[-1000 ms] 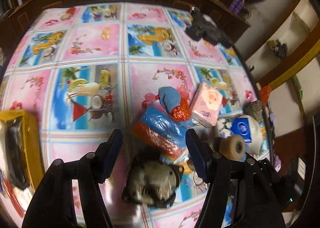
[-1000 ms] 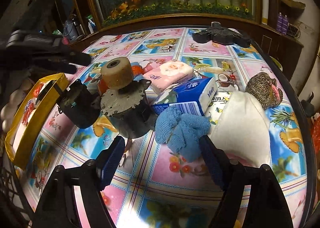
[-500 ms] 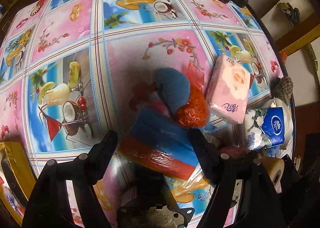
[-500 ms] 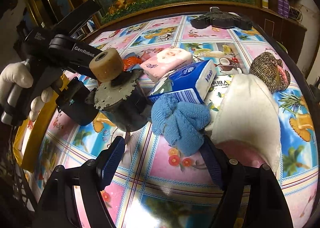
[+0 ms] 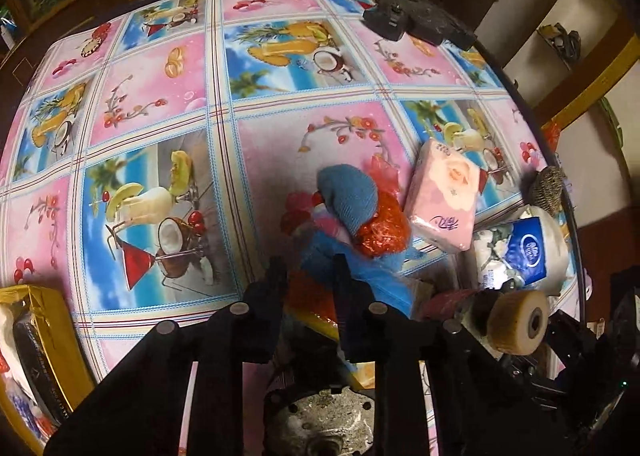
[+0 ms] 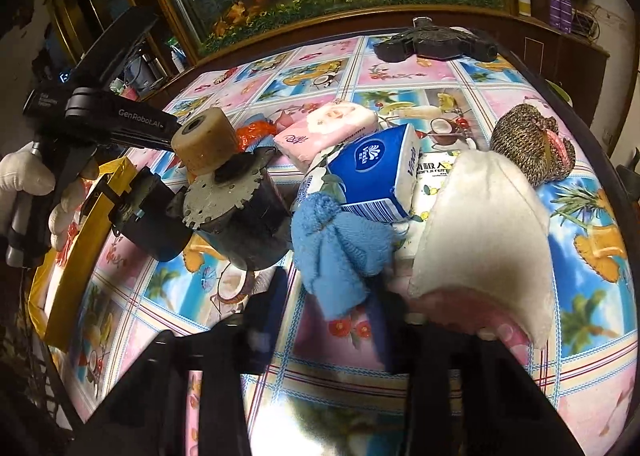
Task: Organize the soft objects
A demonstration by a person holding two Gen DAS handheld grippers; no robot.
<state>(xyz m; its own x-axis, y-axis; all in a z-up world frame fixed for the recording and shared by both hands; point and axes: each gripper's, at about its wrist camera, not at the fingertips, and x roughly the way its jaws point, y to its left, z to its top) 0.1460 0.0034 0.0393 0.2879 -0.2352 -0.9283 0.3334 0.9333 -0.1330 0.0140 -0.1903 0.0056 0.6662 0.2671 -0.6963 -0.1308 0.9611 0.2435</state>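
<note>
Plastic-wrapped packet, red and blue, lower centre of the left wrist view: clamped between the narrowed fingers of the left gripper. Just above it, a blue knit item lies against a crumpled orange-red bag.

Pink tissue pack, right of centre, flat on the printed tablecloth. Blue-and-white tissue pack at right edge, beside a tan roller mounted on a grey motor-like part at bottom.

Yellow box, lower left corner, with dark contents.

Blue knit cloth, centre of the right wrist view: sits between the fingers of the right gripper, which are drawn in close on its lower end; firm contact cannot be told. White pad to its right, touching the blue-and-white tissue pack behind. Brown knit hat, upper right, apart. Black tool at top of table.
</note>
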